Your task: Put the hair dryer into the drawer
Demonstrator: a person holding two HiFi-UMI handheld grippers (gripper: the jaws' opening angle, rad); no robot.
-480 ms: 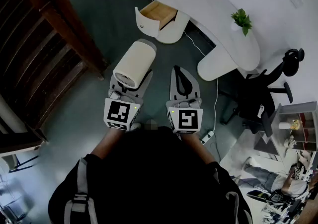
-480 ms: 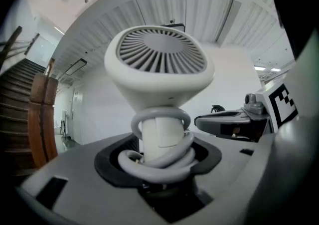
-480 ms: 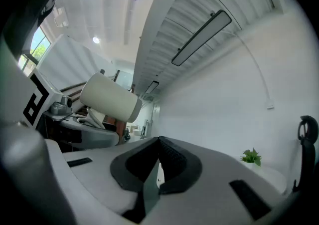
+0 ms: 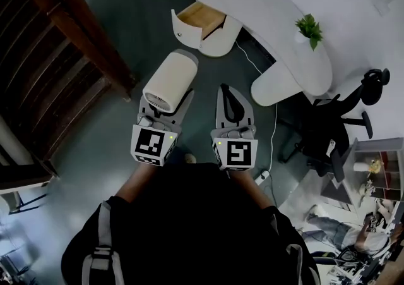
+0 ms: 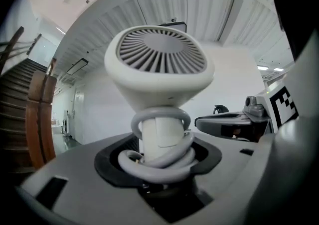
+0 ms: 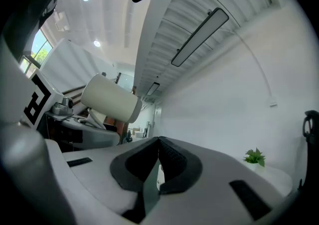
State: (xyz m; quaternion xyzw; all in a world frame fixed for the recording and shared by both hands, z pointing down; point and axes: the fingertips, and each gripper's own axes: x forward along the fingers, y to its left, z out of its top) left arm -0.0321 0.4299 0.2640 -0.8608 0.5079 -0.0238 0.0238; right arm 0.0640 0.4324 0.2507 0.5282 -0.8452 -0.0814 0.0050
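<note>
A dark grey-green floor (image 4: 126, 12) fills the head view, with a brown wooden staircase (image 4: 69, 43) at the left, a curved white desk (image 4: 265, 18) bearing a small green plant (image 4: 308, 26) at the top, and a black office chair (image 4: 341, 113) at the right. Below the desk's near edge a rounded white cabinet has its wood-lined drawer (image 4: 202, 17) pulled out. The only print is the black-and-white square pattern on each marker cube, left (image 4: 151, 143) and right (image 4: 238, 152). The left gripper (image 4: 167, 105) carries the cream hair dryer (image 4: 172, 78) above the floor, well apart from the drawer. Its barrel's long axis runs from the grilled rear end near the jaws up and rightward toward the drawer. The right gripper (image 4: 226, 91) lies just beside it. In the left gripper view, the hair dryer (image 5: 159, 69) turns its slatted grey grille back toward the camera. Its handle (image 5: 162, 134) stands upright in the picture, wound with a grey cord (image 5: 164, 161), and the left gripper (image 5: 162, 169) has its jaws closed round that wrapped handle. In the right gripper view, the right gripper (image 6: 158, 146) has its ribbed black pads pressed together with nothing between them. The hair dryer (image 6: 110, 98) shows at the left, its barrel tilted, and the plant (image 6: 254, 157) sits at the lower right.
</note>
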